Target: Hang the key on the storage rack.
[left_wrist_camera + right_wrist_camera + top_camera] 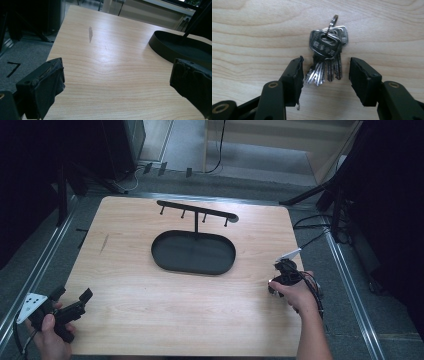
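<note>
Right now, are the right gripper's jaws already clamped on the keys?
No, the right gripper has a gap on each side of the keys, which lie flat on the table.

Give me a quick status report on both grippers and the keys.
Right gripper open, jaws straddling the blades of the key bunch, not yet pinching. Keys flat on the wooden table. Left gripper open, idle. Nothing in the way.

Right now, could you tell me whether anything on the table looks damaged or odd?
The black padding on the right tool's fingers is frayed and torn at the edges beside the bunch of keys. The wooden table also carries a grey scuff mark.
</note>
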Available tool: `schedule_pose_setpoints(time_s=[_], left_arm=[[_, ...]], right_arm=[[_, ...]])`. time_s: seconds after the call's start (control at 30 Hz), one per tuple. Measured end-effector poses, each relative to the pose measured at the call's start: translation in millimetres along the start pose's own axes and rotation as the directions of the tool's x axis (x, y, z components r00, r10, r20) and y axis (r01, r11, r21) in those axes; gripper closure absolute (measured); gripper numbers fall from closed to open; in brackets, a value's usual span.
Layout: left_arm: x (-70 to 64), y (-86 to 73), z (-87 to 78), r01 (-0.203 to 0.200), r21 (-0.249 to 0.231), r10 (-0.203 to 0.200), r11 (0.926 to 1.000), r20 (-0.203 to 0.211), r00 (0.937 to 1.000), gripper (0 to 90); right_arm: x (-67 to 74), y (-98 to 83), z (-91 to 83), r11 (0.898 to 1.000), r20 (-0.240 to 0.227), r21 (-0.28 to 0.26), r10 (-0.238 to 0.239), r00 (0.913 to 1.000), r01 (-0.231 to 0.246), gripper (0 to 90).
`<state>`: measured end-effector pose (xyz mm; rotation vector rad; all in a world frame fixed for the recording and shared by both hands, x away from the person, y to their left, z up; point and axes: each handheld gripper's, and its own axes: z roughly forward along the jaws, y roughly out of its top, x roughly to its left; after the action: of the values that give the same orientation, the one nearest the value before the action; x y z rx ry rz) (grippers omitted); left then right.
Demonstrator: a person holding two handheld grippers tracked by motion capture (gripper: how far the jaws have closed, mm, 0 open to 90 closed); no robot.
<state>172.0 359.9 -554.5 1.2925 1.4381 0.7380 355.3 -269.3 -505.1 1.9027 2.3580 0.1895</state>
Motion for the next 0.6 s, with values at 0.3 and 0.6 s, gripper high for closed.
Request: schedule_pose_setpoints(time_s=[0.3,0.6], left_arm=[[0.0,-0.1,-0.2,-0.001,-0.002,0.001,1.0,0.002,1.0,0.0],[-0.2,-0.3,-0.5,0.002,-0.002,-0.002,1.0,0.005,1.0,0.0]], right_arm=[[-0.9,-1.9,-0.9,1.0,0.011,-0.023,-0.004,0.9999,0.004,73.4],[-10.6,-4.6,-9.1,1.0,-0.008,-0.009,-0.012,0.9999,0.012,85.2]])
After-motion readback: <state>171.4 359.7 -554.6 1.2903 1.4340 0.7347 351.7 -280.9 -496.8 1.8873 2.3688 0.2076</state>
